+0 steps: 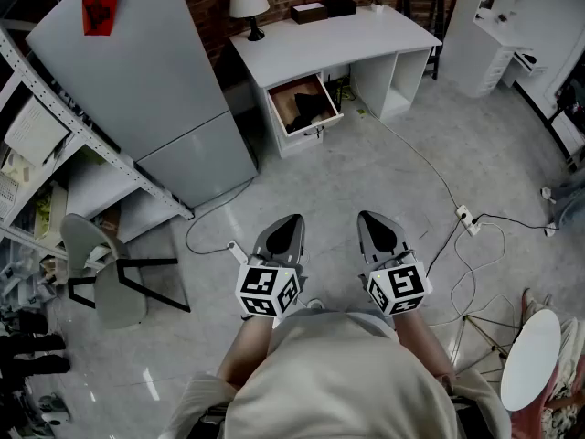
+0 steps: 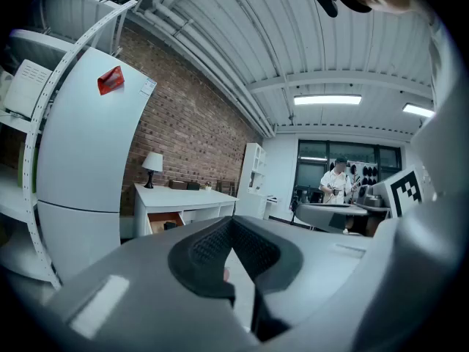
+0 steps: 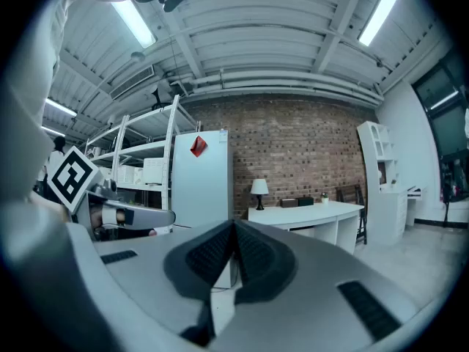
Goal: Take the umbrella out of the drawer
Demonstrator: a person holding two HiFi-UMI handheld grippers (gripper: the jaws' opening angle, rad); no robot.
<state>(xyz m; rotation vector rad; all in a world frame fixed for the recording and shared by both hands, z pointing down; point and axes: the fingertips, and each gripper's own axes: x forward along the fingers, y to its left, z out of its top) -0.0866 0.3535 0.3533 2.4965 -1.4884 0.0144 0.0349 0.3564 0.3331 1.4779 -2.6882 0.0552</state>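
A white desk [image 1: 329,39] stands at the far wall with its drawer [image 1: 304,106] pulled open. A dark folded thing, probably the umbrella [image 1: 311,106], lies inside the drawer. My left gripper [image 1: 285,222] and right gripper [image 1: 373,218] hover side by side over the floor, well short of the desk, both shut and empty. In the left gripper view the desk [image 2: 183,195] and open drawer [image 2: 165,221] show far off behind the shut jaws. The right gripper view shows the desk [image 3: 308,215] beyond its shut jaws; the drawer is hidden there.
A tall grey fridge [image 1: 146,80] stands left of the desk, with metal shelving [image 1: 55,144] and a chair [image 1: 110,273] further left. A lamp [image 1: 249,5] and boxes [image 1: 311,11] sit on the desk. Cables and a power strip [image 1: 466,219] lie on the floor at right. A person [image 2: 338,185] stands far off.
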